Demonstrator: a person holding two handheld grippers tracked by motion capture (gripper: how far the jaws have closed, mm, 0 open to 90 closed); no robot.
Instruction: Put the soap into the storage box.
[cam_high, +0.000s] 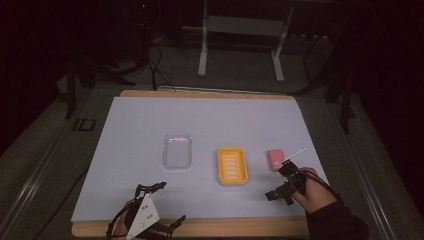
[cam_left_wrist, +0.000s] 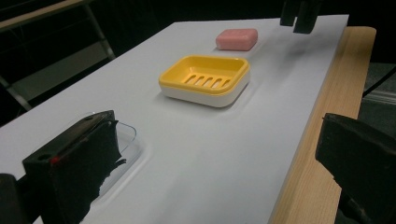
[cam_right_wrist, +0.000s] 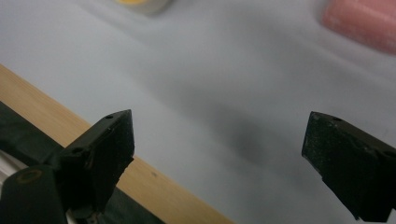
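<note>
A pink soap bar (cam_high: 276, 159) lies on the white mat, right of a yellow soap dish (cam_high: 232, 165) with a slotted insert. My right gripper (cam_high: 277, 181) hovers just in front of the soap, jaws wide apart and nothing between them. Its own view shows the right gripper (cam_right_wrist: 224, 140) over bare mat near the wooden edge, the soap (cam_right_wrist: 364, 21) at upper right and a sliver of the dish (cam_right_wrist: 140, 3) at the top. My left gripper (cam_high: 171, 201) rests open at the near edge. In the left gripper view the left gripper (cam_left_wrist: 219, 158) points at the dish (cam_left_wrist: 205, 79) and soap (cam_left_wrist: 236, 38).
A clear plastic tray (cam_high: 177, 151) sits left of the dish, close to my left jaw (cam_left_wrist: 126, 135). The white mat (cam_high: 150, 120) covers a wooden board whose edge (cam_high: 225, 227) runs along the front. Dark floor and a metal stand (cam_high: 240, 30) lie beyond.
</note>
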